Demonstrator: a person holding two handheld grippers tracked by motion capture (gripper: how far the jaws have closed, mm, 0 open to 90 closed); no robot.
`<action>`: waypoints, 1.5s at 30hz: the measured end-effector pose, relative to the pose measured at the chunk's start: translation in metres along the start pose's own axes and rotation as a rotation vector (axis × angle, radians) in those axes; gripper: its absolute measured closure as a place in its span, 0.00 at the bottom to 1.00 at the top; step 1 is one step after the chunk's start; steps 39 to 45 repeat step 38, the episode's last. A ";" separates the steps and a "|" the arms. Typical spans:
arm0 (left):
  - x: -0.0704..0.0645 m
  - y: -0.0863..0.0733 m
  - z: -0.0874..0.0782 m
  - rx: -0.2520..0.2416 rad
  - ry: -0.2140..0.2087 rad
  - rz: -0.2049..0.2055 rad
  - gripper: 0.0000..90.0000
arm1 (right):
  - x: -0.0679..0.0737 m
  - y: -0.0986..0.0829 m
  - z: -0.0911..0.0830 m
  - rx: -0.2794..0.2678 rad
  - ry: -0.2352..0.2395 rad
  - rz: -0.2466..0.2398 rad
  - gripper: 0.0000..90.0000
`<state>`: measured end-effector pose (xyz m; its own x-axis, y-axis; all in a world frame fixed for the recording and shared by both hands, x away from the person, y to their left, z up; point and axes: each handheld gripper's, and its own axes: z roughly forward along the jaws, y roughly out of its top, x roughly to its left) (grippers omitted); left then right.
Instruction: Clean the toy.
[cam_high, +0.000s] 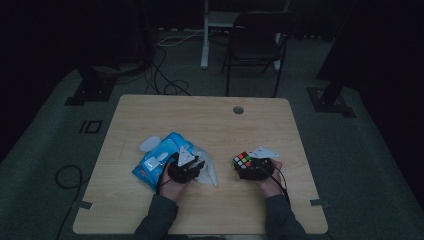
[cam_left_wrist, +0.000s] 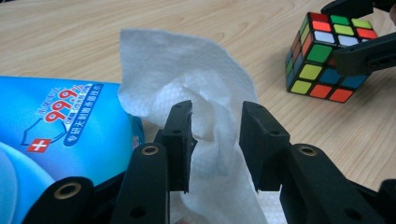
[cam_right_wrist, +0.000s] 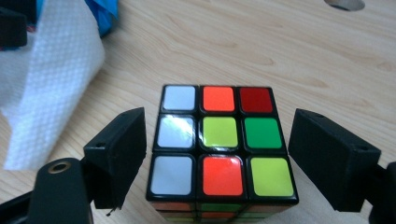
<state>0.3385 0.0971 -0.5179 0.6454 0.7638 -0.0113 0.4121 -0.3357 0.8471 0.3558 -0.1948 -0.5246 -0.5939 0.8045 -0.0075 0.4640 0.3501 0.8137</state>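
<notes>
A white wipe (cam_left_wrist: 187, 79) rises crumpled out of a blue wet-wipe pack (cam_left_wrist: 51, 135) at the table's left middle (cam_high: 159, 161). My left gripper (cam_left_wrist: 215, 140) is shut on the wipe, which is bunched between its narrow-set jaws. In the high view this gripper (cam_high: 186, 167) lies over the pack's right edge, with the wipe (cam_high: 207, 169) spread beside it. A Rubik's cube (cam_right_wrist: 219, 142) rests on the table to the right (cam_high: 243, 161). My right gripper (cam_right_wrist: 217, 154) flanks it, a jaw pressed on each side. The cube (cam_left_wrist: 327, 56) and the right gripper's fingers (cam_left_wrist: 369, 53) also appear from the left gripper view.
The wooden table (cam_high: 200, 112) has a round cable hole (cam_high: 238, 109) near its far edge. A small white lid or pad (cam_high: 149, 144) lies by the pack's far corner. Beyond the table stand a dark chair (cam_high: 257, 45) and floor cables (cam_high: 167, 80).
</notes>
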 end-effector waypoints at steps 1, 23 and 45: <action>0.000 0.000 -0.001 -0.005 0.000 -0.003 0.72 | 0.000 0.001 -0.001 -0.003 0.000 -0.001 0.21; 0.003 -0.002 -0.023 -0.024 0.006 -0.032 0.69 | -0.004 0.012 -0.027 -0.122 -0.018 0.013 0.31; 0.001 -0.007 -0.040 -0.030 0.009 -0.046 0.68 | -0.017 0.009 -0.033 -0.139 -0.060 0.033 0.38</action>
